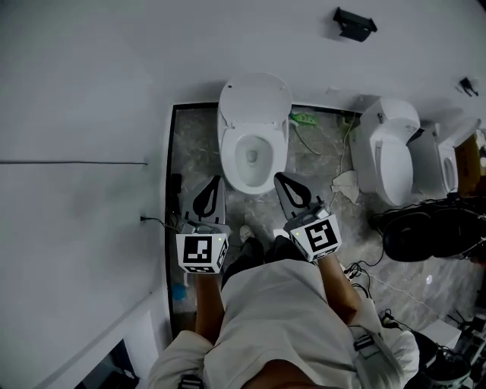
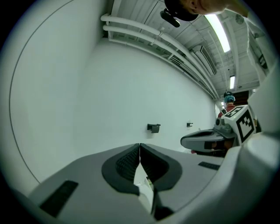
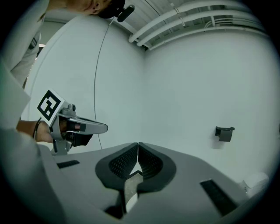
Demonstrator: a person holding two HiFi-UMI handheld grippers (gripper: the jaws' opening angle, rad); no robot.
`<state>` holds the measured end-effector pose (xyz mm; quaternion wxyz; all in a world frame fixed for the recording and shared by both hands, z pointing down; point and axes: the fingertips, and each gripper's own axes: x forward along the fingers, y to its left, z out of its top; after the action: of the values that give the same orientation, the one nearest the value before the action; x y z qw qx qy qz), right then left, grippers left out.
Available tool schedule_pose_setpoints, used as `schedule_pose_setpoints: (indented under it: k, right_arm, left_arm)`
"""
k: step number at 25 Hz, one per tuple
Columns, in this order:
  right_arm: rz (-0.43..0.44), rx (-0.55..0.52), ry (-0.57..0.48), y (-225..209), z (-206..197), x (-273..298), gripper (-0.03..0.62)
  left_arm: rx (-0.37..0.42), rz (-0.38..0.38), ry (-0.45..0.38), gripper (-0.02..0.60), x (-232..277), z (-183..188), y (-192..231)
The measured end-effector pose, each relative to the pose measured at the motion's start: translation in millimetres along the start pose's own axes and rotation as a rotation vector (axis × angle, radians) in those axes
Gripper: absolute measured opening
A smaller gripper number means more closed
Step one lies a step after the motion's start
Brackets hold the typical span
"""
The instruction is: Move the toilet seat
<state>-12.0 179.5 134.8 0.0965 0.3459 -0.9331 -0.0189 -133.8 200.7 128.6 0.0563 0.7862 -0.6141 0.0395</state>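
Hovering just short of the white oval plastic toilet seat (image 1: 230,156), which lies flat on its bowl, the grey left gripper (image 1: 213,187) and grey right gripper (image 1: 284,182) are both clenched empty; I'd part one's jaws before pinching the front rim.

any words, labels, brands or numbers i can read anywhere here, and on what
None: no word, number or brand can be read in any view.
Left marker cube: a black and white square pattern, not text.
Right marker cube: the same kind of pattern, not text.
Toilet and black wall box: no print shows.
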Motion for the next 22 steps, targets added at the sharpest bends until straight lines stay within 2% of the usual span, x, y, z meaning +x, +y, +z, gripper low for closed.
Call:
schedule_pose_setpoints:
  k: [7,12,17,22]
  right_arm:
    - [-0.05,0.009,0.06,-15,-23,14,0.021]
    - [-0.07,0.038,0.08,-28,-42,23,0.021]
    - [-0.069,0.066,0.103,-47,-62,39,0.021]
    - [-0.051,0.1,0.145,-66,-87,60,0.021]
  left_arm:
    - [-0.048,-0.044,0.033,0.021,29,-21,12]
    - [-0.042,-0.068,0.057,0.021,50,-36,13]
    - [-0.02,-0.084,0.113,0.021,76,-53,11]
    - [-0.033,-0.083,0.171,0.021,102,-72,15]
